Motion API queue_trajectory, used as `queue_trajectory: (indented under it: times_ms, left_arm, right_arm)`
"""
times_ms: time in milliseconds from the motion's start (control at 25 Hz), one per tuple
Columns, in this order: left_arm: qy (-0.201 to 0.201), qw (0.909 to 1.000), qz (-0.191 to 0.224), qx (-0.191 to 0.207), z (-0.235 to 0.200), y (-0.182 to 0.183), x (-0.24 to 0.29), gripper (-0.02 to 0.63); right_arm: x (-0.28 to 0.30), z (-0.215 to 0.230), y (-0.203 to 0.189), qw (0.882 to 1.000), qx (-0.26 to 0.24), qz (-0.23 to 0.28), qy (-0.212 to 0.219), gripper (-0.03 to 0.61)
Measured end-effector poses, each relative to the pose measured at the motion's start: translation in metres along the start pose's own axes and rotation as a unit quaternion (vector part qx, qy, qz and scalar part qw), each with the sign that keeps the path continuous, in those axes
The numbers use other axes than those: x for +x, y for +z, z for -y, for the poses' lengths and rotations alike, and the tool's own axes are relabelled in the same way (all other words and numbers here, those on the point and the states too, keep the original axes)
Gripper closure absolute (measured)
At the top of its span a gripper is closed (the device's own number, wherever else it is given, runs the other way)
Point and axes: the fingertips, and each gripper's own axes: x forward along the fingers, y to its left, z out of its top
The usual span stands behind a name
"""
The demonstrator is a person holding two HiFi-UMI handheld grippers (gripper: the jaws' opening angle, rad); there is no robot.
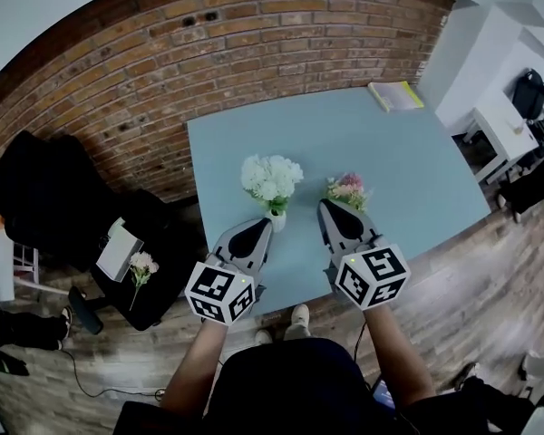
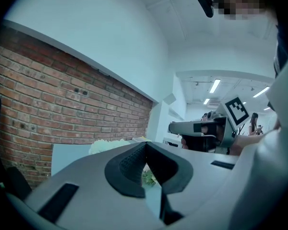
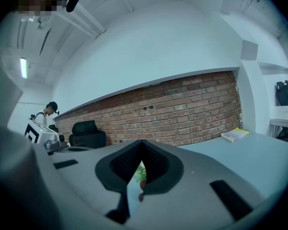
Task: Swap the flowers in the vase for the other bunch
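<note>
The head view alone lays out the whole scene: a blue worktop (image 1: 390,161) against a brick wall (image 1: 208,53), with white flowers (image 1: 271,178) standing upright in a small white vase (image 1: 277,219) near the front edge and a pink bunch (image 1: 347,188) lying on the worktop just to the right of it, apart from the vase. It also shows a yellowish book (image 1: 396,95) at the far right corner, a black chair (image 1: 45,198) to the left on the wooden floor, and a single pale flower stem (image 1: 142,265) lying on dark things beside that chair, which neither claw view takes in. The left claw (image 1: 262,226) points at the foot of the vase, its tip just beside it; whether it touches cannot be told. The right claw (image 1: 332,207) points at the near end of the pink bunch, very close to it. The left gripper view shows only the top of the white blooms over the claw's own body and a scrap of green leaf through the hollow behind its tips, plus the other claw side-on at the right. The right gripper view shows a bit of green and a reddish speck through the same kind of hollow, the book far off to the right, and a person in a cap (image 3: 48,111) at the far left. Both claws have their jaws together at the tips, with nothing clamped between them.
</note>
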Motion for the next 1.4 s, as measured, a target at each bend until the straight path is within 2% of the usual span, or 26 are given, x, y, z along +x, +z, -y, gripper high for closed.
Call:
queue_trajectory:
  times_ms: [440,760,960,1160,1400]
  left_arm:
    - [0.023,0.999,-0.032,-0.022,-0.024,-0.023,0.026,0.596]
    - [0.046,0.996,-0.064,-0.043,-0.047,-0.046,0.048,0.474]
    - [0.056,0.9946,-0.079,-0.038,-0.059,-0.059,0.063,0.351]
    - [0.074,0.993,-0.073,-0.055,-0.071,-0.065,0.075,0.239]
    - [0.097,0.991,-0.073,-0.055,-0.085,-0.07,0.089,0.095]
  right_arm:
    - [0.042,0.017,-0.001,0.999,0.007,-0.005,0.04,0.565]
    - [0.067,0.028,-0.002,0.998,0.004,-0.016,0.06,0.565]
    - [0.079,0.039,-0.007,0.998,0.003,-0.024,0.064,0.565]
    - [0.089,0.047,-0.008,0.997,0.002,-0.028,0.071,0.565]
    - [0.102,0.054,-0.006,0.996,0.004,-0.032,0.078,0.565]
